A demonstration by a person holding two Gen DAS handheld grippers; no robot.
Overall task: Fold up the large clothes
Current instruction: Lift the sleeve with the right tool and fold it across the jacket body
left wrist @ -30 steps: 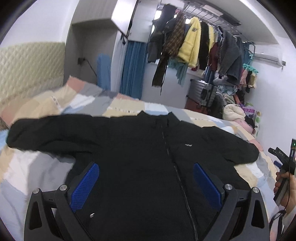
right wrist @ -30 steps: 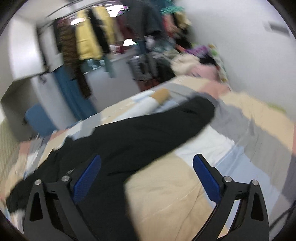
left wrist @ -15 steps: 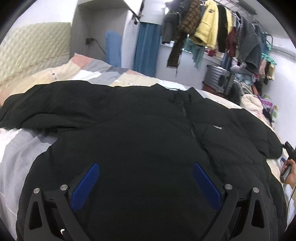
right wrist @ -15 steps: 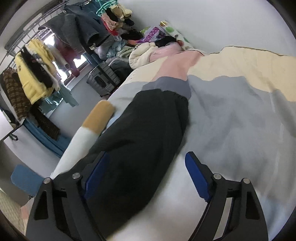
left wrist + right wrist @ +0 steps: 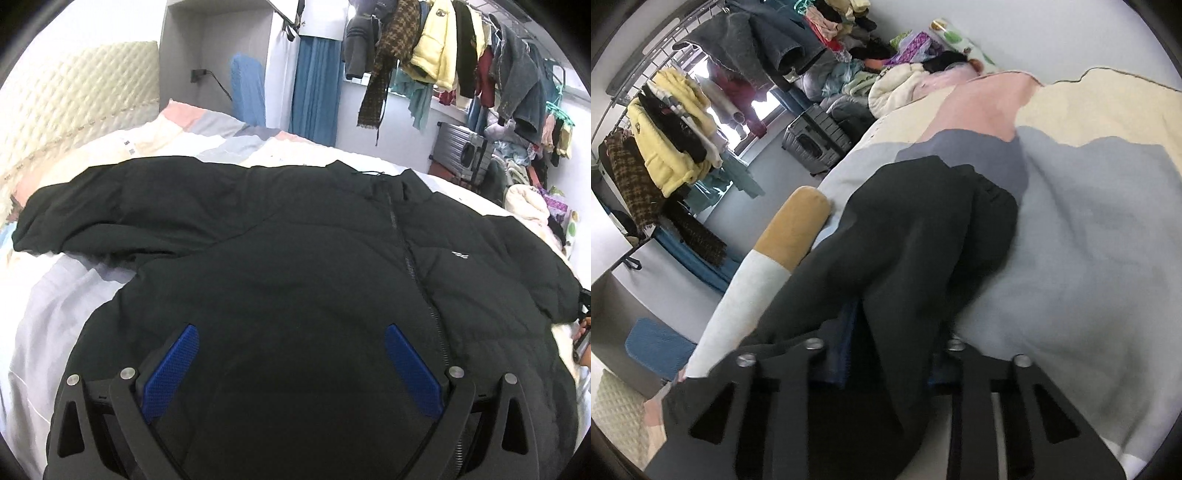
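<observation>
Jacket: a large black jacket (image 5: pixel 295 266) lies face up and zipped, spread flat across the patchwork bedspread (image 5: pixel 51 295), collar toward the clothes rail (image 5: pixel 461 55).
Left sleeve of jacket: stretched straight out from the body toward the quilted headboard (image 5: pixel 74 96), not yet folded.
Other sleeve: its cuff end (image 5: pixel 942 229) lies on the bedspread away from the jacket's body, with a ridge of its cloth gathered up.
Left gripper (image 5: pixel 291 373): hangs over the jacket's lower front, blue pads spread wide, nothing between them but the cloth beneath; no grip.
Right gripper (image 5: pixel 886 354): its jaws have just been closing and now stand narrow, pinching the ridge of sleeve cloth between the pads.
Done: jacket laid out and smoothed, one sleeve seized.
Left: by my judgement nearly everything; both sleeves still need to go in across the jacket's chest, then the body must be folded over.
Progress: the very start of folding.
</observation>
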